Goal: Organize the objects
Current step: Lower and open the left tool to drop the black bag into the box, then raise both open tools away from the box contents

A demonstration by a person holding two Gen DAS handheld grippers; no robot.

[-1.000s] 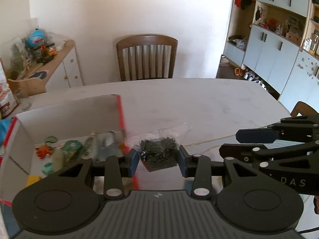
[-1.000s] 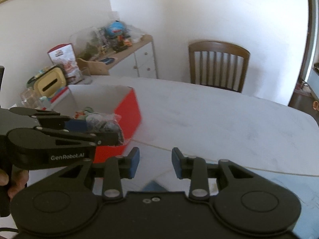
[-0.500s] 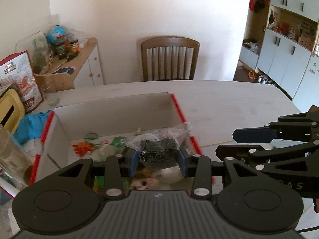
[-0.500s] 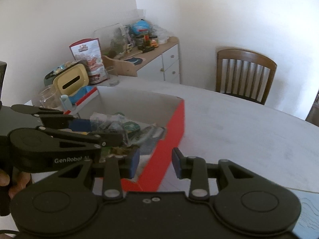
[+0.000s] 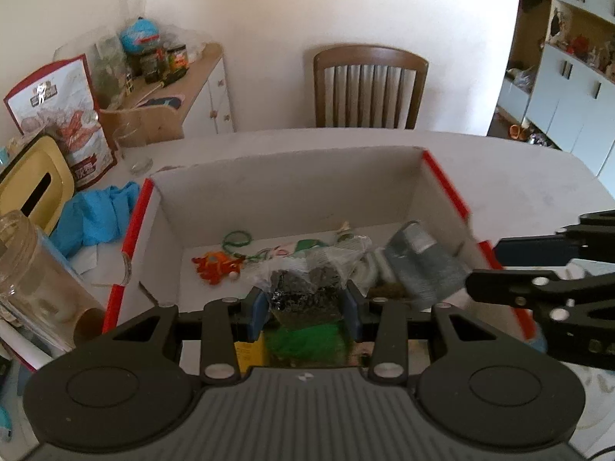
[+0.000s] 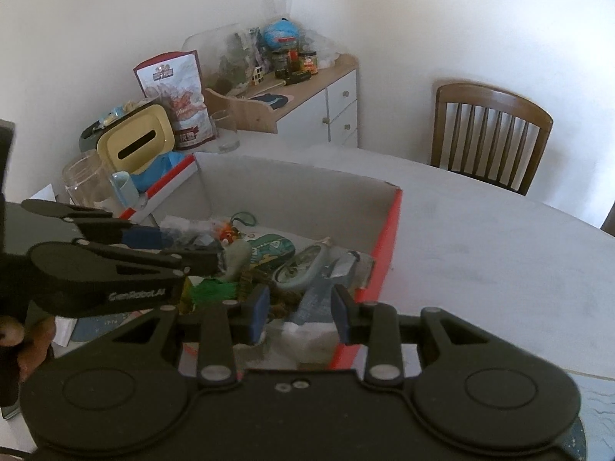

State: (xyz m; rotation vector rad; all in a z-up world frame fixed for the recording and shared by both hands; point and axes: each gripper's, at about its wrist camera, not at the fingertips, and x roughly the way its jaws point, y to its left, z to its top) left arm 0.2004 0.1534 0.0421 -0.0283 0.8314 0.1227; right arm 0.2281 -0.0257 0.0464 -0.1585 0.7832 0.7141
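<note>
My left gripper [image 5: 305, 307] is shut on a clear plastic bag of dark bits [image 5: 307, 288], and holds it over the open red-and-white cardboard box [image 5: 292, 165]. Inside the box lie an orange toy [image 5: 215, 265], a green ring [image 5: 238, 237], a grey pouch [image 5: 423, 265] and several other small items. My right gripper [image 6: 298, 307] stands open over the box's near right corner [image 6: 384, 253] with nothing between its fingers. From the right wrist view the left gripper [image 6: 180, 247] and its bag [image 6: 188, 230] show at the left. The right gripper [image 5: 488, 265] enters the left wrist view from the right.
Left of the box stand a glass jar [image 5: 34, 276], a yellow-lidded container [image 5: 34, 188], a blue cloth [image 5: 96, 215], a snack bag [image 5: 65, 115] and a drinking glass [image 5: 132, 146]. A wooden chair [image 5: 369, 84] and a cluttered sideboard [image 5: 200, 88] stand behind the white table [image 6: 499, 253].
Both grippers have moved left from over the bare table to above the box. The left one has carried the bag along; neither gripper's jaws have changed.
</note>
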